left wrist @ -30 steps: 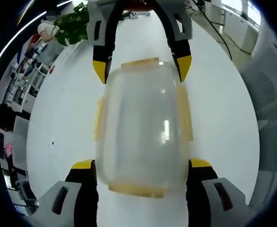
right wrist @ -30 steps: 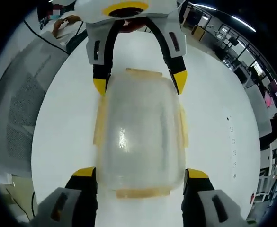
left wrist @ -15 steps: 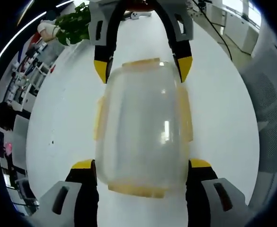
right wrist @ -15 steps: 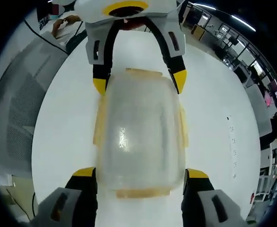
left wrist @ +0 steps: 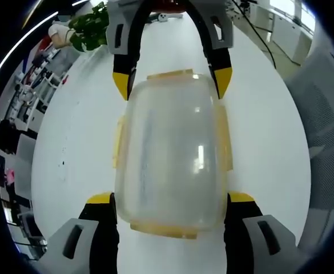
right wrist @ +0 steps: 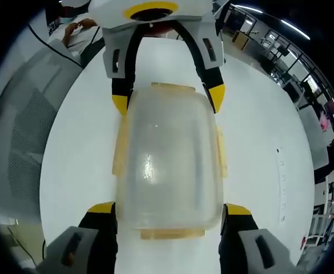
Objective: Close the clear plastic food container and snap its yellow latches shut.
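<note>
Through the clouded lid of the container nothing of the inside can be made out, and whether each yellow latch at its sides is snapped down is too blurred to tell. The left tongs are cut off at the lower edge of the left gripper view, as are the right tongs in the right gripper view. Beyond the far tongs a green plant is cut by the rim.
</note>
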{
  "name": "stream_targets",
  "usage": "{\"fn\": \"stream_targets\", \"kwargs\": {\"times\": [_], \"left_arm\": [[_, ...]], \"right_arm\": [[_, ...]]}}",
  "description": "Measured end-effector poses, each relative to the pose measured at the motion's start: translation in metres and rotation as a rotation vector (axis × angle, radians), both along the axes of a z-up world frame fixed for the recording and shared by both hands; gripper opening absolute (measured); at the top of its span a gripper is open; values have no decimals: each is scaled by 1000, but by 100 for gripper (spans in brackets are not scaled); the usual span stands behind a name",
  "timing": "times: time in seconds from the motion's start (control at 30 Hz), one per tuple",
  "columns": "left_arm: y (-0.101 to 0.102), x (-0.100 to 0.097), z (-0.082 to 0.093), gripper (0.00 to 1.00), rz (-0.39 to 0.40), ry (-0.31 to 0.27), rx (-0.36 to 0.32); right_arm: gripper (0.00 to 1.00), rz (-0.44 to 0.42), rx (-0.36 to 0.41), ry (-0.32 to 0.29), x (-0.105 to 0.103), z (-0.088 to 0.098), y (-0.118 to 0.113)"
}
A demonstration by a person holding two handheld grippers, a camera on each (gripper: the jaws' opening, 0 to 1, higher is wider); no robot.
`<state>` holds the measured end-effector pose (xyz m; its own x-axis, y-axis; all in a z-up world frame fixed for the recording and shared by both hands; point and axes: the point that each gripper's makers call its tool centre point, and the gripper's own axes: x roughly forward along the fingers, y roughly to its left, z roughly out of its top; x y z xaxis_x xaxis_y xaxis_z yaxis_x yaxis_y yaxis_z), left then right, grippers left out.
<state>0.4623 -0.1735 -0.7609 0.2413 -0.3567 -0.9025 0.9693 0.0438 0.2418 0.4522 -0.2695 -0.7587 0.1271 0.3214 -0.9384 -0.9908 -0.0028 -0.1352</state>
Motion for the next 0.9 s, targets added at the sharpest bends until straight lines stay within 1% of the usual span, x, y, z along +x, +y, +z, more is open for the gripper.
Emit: {"fn": "stream_targets", "kwargs": {"times": [0.17,0.33,0.47,0.9], "left_arm": [[13,-2,-1,73,2,-1,9],[24,-6,0,74,12,1,-7],[33,-8,1,74,14,1,-5],[58,-13,0,74,21,2,-5]], "right_arm": [[73,1,-3,-1,-2,0,12],[73,6,-12,-4,-5,-1,23],[73,7,-11,-4,-7,-1,34],[73,10,-19,-5,-11,-2,57]]}}
